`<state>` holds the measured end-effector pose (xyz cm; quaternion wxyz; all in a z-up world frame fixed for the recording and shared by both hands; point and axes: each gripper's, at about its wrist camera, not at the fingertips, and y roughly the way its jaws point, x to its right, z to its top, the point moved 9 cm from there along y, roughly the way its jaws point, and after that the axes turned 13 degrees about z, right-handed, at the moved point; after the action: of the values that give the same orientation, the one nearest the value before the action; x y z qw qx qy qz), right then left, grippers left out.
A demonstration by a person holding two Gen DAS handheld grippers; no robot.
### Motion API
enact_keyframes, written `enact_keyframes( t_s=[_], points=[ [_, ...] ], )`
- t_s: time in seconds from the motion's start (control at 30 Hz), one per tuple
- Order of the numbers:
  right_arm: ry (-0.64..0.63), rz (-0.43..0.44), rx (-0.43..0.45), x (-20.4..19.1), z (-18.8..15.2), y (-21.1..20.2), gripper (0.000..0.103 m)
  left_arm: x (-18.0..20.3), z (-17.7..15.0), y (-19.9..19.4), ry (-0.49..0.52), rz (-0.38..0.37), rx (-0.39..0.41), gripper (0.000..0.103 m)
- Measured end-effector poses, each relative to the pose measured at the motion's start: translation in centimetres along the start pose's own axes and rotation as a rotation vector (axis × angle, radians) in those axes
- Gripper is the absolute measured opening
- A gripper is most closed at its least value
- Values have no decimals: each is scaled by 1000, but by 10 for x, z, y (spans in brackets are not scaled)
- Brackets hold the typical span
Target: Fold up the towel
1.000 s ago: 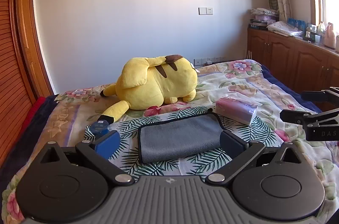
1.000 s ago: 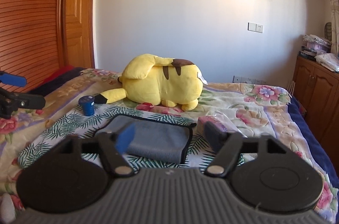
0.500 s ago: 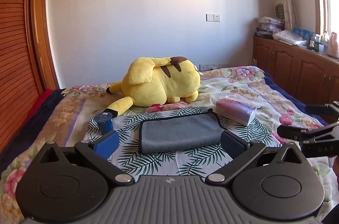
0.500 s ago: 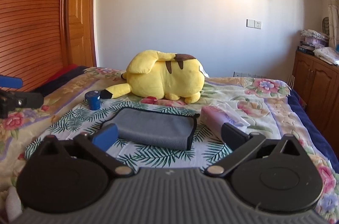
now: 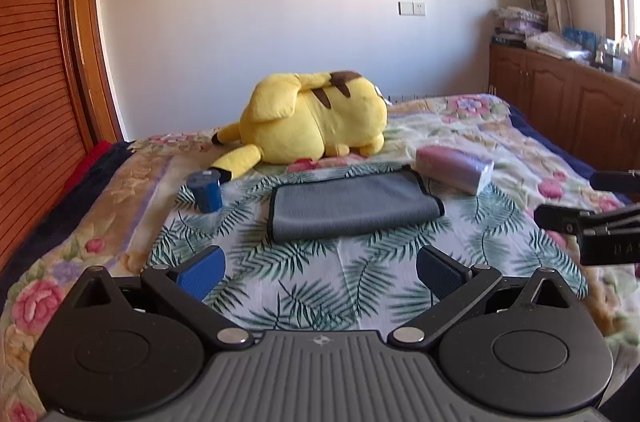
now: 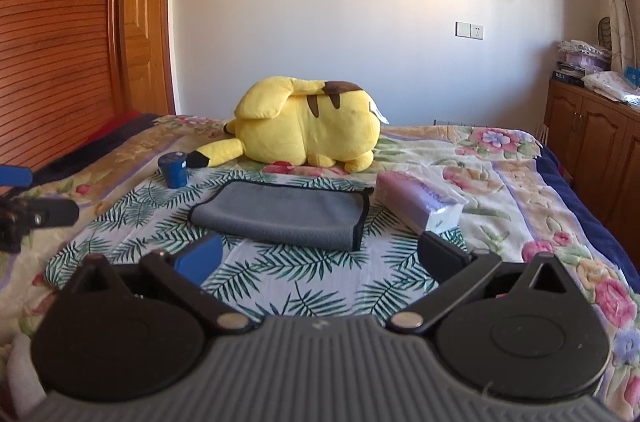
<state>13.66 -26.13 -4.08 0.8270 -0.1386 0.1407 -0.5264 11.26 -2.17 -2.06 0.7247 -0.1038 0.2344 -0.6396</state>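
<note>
A grey towel [image 5: 352, 207] with a dark border lies folded flat on the palm-leaf sheet of the bed; it also shows in the right wrist view [image 6: 280, 214]. My left gripper [image 5: 320, 272] is open and empty, a short way in front of the towel's near edge. My right gripper [image 6: 320, 256] is open and empty, also just short of the towel's near edge. The right gripper's fingers show at the right edge of the left wrist view [image 5: 560, 218]. The left gripper's fingers show at the left edge of the right wrist view [image 6: 48, 216].
A big yellow plush toy [image 5: 316, 120] lies behind the towel. A small blue can [image 5: 206, 191] stands to the towel's left. A tissue pack [image 5: 454, 168] lies to its right. Wooden cabinets [image 5: 568, 106] line the right wall and a slatted wooden wardrobe [image 5: 36, 62] the left.
Both grippers have drawn back from the towel toward the near side of the bed. The towel now lies farther ahead of the fingers. Both stay open.
</note>
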Motion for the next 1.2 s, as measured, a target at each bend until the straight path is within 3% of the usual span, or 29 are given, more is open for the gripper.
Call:
enact_keyframes(
  t_s=[0.63, 1.2],
  points=[
    [20, 7, -34, -14, -33, -7, 103, 12, -49, -1, -27, 15, -37, 87],
    [48, -22, -25, -6, -44, -5, 103, -5, -50, -1, -82, 30, 0, 87]
  ],
)
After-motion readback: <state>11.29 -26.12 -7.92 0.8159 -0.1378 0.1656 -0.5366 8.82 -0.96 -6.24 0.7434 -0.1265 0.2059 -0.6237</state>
